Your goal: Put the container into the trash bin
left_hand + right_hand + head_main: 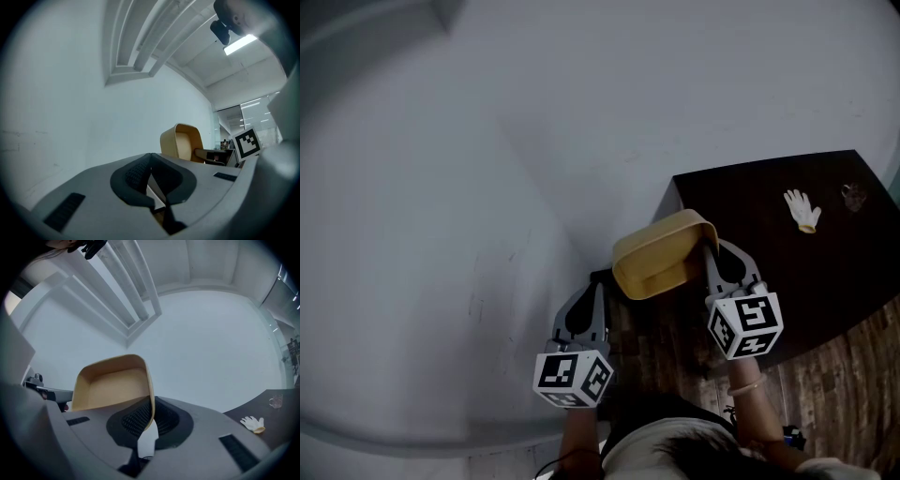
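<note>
Right gripper [151,414] pinched the side wall of the tan container [661,253] | left gripper [151,157] closed, empty | glove [802,209] lay on table [750,202]

Office-type interior is indicated: long ceiling strip light [240,43], glazed partition wall [255,119] far right, plain white wall [487,187], dark rectangular wooden table [769,244].

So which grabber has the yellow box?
The right gripper: its jaws pinch one wall of the tan container. The left gripper has its jaws together with nothing between them.
</note>
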Tool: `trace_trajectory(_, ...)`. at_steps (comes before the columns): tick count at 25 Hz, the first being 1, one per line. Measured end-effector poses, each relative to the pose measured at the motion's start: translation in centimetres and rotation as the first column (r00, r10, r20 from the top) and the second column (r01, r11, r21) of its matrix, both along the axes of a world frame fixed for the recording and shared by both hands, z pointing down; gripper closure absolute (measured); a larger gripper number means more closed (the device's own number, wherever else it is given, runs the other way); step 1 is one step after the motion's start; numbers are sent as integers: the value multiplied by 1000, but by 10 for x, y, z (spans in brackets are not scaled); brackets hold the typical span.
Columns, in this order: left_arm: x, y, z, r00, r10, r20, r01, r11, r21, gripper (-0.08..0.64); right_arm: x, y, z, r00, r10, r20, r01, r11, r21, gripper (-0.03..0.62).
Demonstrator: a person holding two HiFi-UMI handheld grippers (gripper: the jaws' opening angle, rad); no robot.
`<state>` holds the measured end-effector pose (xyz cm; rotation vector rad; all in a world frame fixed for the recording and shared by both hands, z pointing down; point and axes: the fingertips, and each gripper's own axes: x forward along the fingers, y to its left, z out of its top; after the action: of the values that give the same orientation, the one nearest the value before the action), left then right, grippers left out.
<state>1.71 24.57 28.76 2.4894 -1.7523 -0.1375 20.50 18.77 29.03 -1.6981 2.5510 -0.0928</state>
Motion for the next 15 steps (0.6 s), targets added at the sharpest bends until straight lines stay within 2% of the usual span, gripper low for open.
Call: trace_trajectory(15,-25,-76,13,1000,-1,-11,1,1000,-4,540,-19,-77,13,1000,19,0,-19,1000,-9,580)
